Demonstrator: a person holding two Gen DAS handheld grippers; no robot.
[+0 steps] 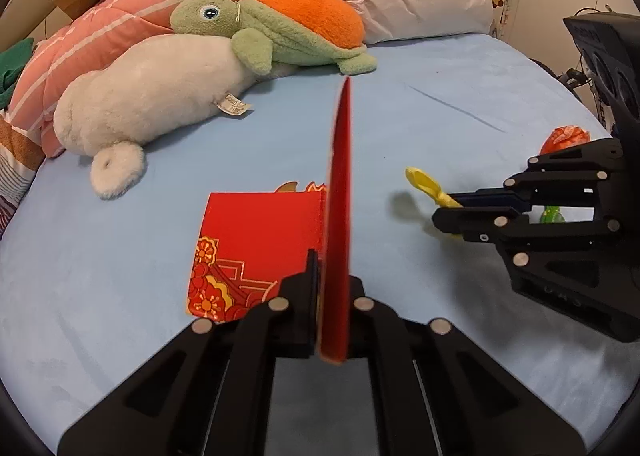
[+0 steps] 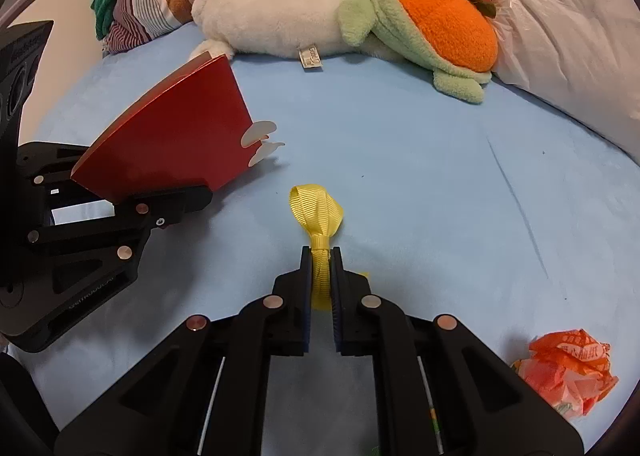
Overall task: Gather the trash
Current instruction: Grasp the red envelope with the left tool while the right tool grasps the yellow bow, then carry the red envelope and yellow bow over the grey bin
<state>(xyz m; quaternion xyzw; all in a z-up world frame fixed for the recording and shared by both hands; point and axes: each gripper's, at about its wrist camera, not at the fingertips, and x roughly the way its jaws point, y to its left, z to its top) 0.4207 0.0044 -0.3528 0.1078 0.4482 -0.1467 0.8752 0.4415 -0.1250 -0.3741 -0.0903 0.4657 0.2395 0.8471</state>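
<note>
Pinching red envelope (image 1: 260, 252) and yellow ribbon (image 2: 316, 215), hand-held grippers.

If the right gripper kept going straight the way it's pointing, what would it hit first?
Most likely the blue sheet just past the ribbon it is shut on, since the right gripper angles down at the bed. Farther along that line lies the white plush, though depth is hard to judge.

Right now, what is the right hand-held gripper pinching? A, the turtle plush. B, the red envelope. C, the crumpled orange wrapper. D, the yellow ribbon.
D: the right hand-held gripper is shut on the yellow ribbon, whose loop sticks out past the tips, while the red envelope sits in the left hand-held gripper.
</note>
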